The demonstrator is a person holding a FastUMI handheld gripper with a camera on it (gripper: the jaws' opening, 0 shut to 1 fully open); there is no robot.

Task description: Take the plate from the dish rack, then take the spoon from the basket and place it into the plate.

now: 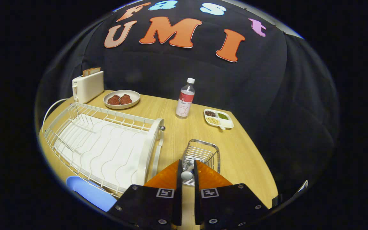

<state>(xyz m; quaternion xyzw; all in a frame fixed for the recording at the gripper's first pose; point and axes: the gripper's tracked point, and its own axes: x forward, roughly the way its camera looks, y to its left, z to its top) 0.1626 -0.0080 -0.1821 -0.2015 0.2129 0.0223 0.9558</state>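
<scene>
My gripper (187, 166) points forward and down, its two orange fingers (168, 177) drawn close and nearly parallel, both pressing on the spoon (187, 174) handle's white end between them.

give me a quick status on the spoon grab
Tool shut on spoon at the basket. Blue plate already out, beside the dish rack. Nothing in the way.

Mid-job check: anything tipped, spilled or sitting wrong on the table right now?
Nothing stands out. The clear plastic bottle stands upright, the white wire dish rack sits flat on the wooden table, and the blue plate lies beside it. The tool pinches the white-handled spoon at the metal wire basket.
</scene>
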